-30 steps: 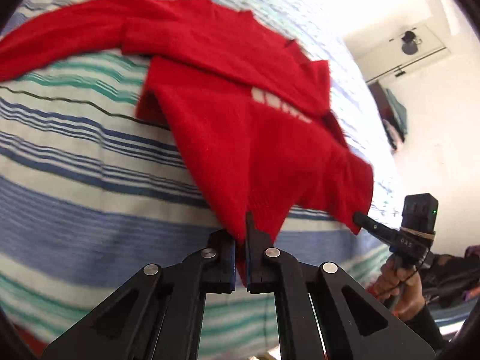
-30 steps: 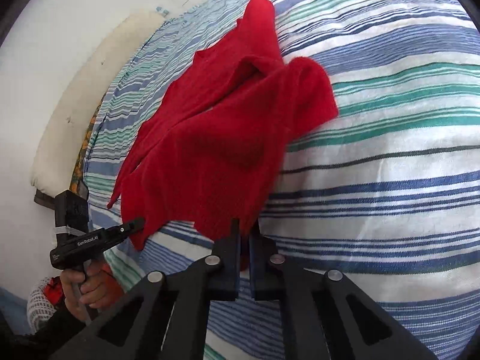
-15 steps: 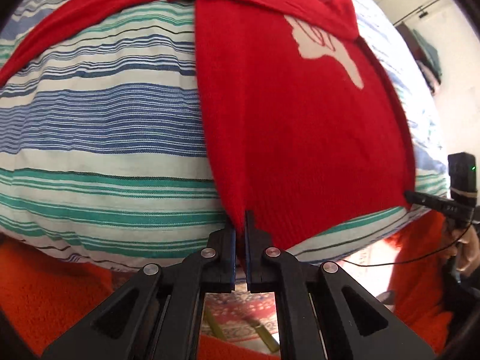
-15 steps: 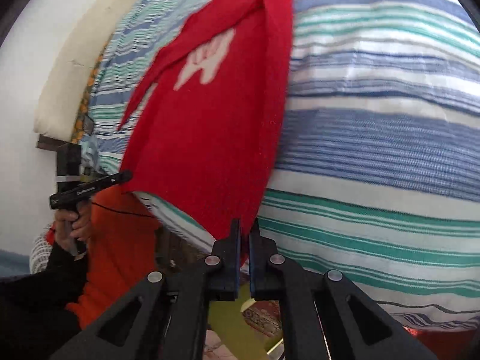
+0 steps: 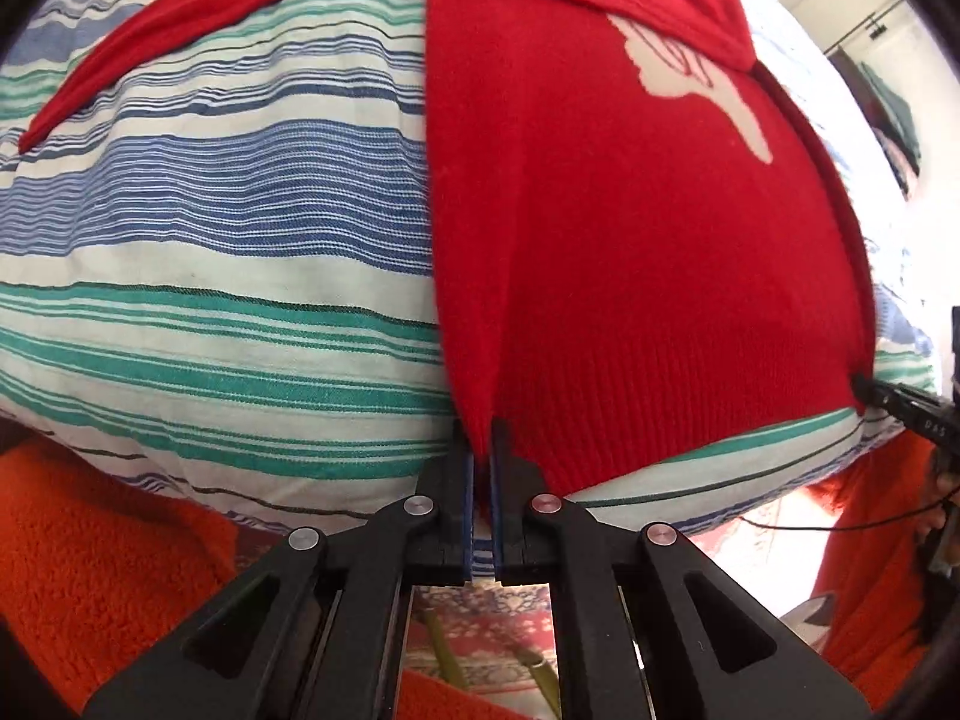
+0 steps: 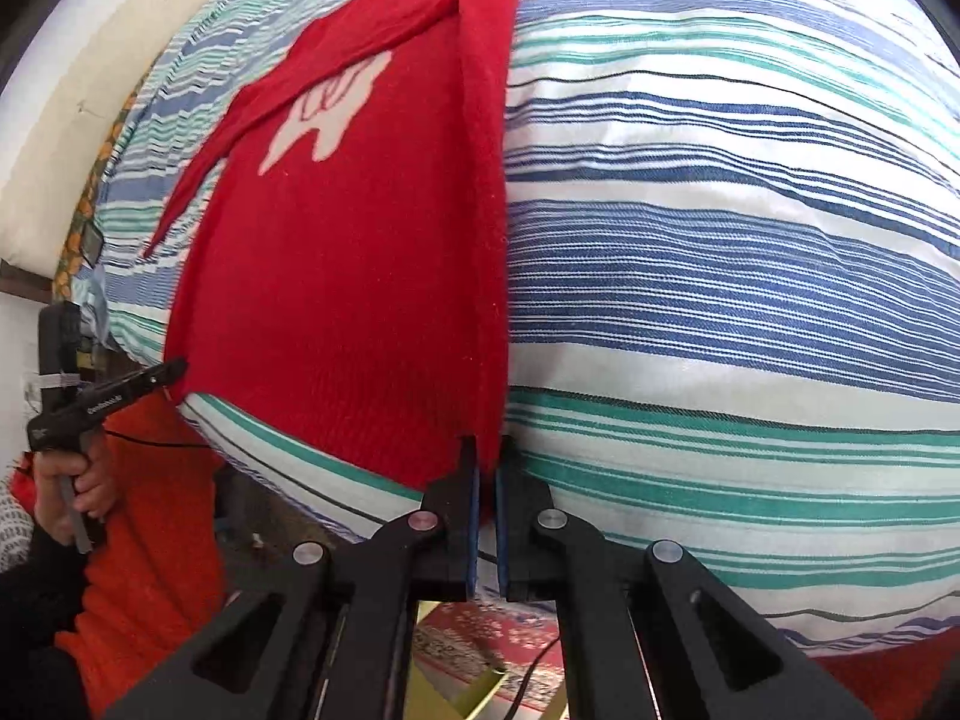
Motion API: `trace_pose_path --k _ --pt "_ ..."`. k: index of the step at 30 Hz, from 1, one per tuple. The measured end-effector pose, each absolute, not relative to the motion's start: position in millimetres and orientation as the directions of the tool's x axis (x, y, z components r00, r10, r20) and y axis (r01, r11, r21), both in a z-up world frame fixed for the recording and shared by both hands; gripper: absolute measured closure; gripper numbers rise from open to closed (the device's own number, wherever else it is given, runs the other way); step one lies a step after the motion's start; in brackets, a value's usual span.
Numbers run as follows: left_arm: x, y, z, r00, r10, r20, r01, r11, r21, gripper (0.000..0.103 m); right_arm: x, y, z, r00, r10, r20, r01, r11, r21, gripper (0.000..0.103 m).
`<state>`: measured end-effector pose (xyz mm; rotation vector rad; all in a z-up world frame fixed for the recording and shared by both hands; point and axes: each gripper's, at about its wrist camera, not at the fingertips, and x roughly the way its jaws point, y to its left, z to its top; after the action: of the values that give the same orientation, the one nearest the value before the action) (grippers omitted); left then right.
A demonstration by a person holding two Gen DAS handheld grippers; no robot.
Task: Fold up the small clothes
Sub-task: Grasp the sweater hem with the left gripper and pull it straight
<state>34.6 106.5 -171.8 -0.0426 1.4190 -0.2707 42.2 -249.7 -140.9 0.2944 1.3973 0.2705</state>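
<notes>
Pinching one bottom corner of the red sweater [image 5: 630,252] in my left claw [image 5: 482,462], I see the two fingers clenched on the ribbed hem with only a thin fold of knit between them. My right claw [image 6: 487,468] is clamped the same way on the other bottom corner of the sweater [image 6: 360,276]. From the left wrist view, the right claw [image 5: 900,405] shows at the far right edge, its tip touching the hem corner there. From the right wrist view, the left claw [image 6: 108,399] shows at the left, gripped by a hand [image 6: 75,486], its tip at the opposite hem corner.

The sweater lies spread flat, front up, on the bed [image 5: 210,228], its hem at the near edge and its collar at the far end. A white design [image 6: 327,114] sits on the chest. One sleeve [image 5: 198,54] stretches out to the left across the far part of the bed; the other sleeve [image 6: 198,174] runs along the body's left side in the right wrist view. The bed cover is white with blue and green stripes. An orange blanket [image 5: 90,546] hangs below the near edge of the bed, and a patterned rug [image 6: 498,642] shows between the right claw's arms.
</notes>
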Motion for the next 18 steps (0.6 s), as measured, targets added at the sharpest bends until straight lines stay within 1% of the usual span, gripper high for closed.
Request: trace_pose_path --k 2,3,7,8,9,10,11,12,13,14,16,18 --pt "35.3 105.2 -172.5 0.127 -0.202 -0.971 0.158 0.971 -0.181 0.100 42.1 -245.3 -143.3 0.166 0.318 -0.933 -0.030 0.948 0.318 0.101" --pt "35.5 104.0 -172.9 0.130 -0.196 -0.972 0.152 0.973 -0.176 0.097 42.4 -239.1 -143.9 0.175 0.297 -0.938 -0.041 0.955 0.295 0.101" --pt "31.7 91.3 -171.0 0.155 -0.167 -0.974 0.151 0.978 -0.144 0.096 38.9 -226.0 -138.2 0.226 0.219 -0.949 -0.089 0.975 0.203 0.101" --pt "29.6 89.2 -168.5 0.161 -0.158 -0.974 0.154 0.979 -0.134 0.091 37.3 -223.4 -137.0 0.241 0.205 -0.948 -0.103 0.977 0.185 0.099" --pt "23.6 84.7 -167.5 0.166 -0.153 -0.974 0.157 0.979 -0.127 0.079 35.7 -220.8 -134.3 0.251 0.196 -0.948 -0.118 0.978 0.171 0.096" --pt "19.4 78.3 -166.5 0.168 -0.150 -0.974 0.159 0.980 -0.124 0.070 34.3 -218.4 -130.8 0.262 0.179 -0.948 -0.132 0.980 0.149 0.089" --pt "16.6 78.2 -163.5 0.167 -0.149 -0.975 0.156 0.980 -0.124 0.047 32.6 -217.0 -126.6 0.276 0.160 -0.948 -0.143 0.982 0.124 0.077" --pt "13.1 78.7 -160.1 0.167 -0.144 -0.975 0.145 0.982 -0.120 0.028 29.3 -218.1 -122.5 0.289 0.141 -0.947 -0.150 0.983 0.101 0.068" --pt "8.8 79.8 -156.5 0.169 -0.126 -0.978 0.129 0.986 -0.105 0.023 26.0 -220.0 -118.0 0.299 0.126 -0.946 -0.151 0.985 0.083 0.046" --pt "4.4 81.1 -153.1 0.173 -0.097 -0.980 0.113 0.991 -0.078 0.020 23.3 -222.2 -113.8 0.307 0.115 -0.945 -0.146 0.987 0.073 0.033" --pt "-4.8 84.4 -144.5 0.186 -0.041 -0.982 0.085 0.996 -0.025 0.020 18.0 -231.0 -106.5 0.312 0.097 -0.945 -0.115 0.991 0.064 0.032" --pt "-12.1 90.2 -129.5 0.233 -0.018 -0.972 0.050 0.999 -0.007 0.020 11.2 -238.5 -95.5 0.335 0.064 -0.940 -0.065 0.997 0.044 0.032"
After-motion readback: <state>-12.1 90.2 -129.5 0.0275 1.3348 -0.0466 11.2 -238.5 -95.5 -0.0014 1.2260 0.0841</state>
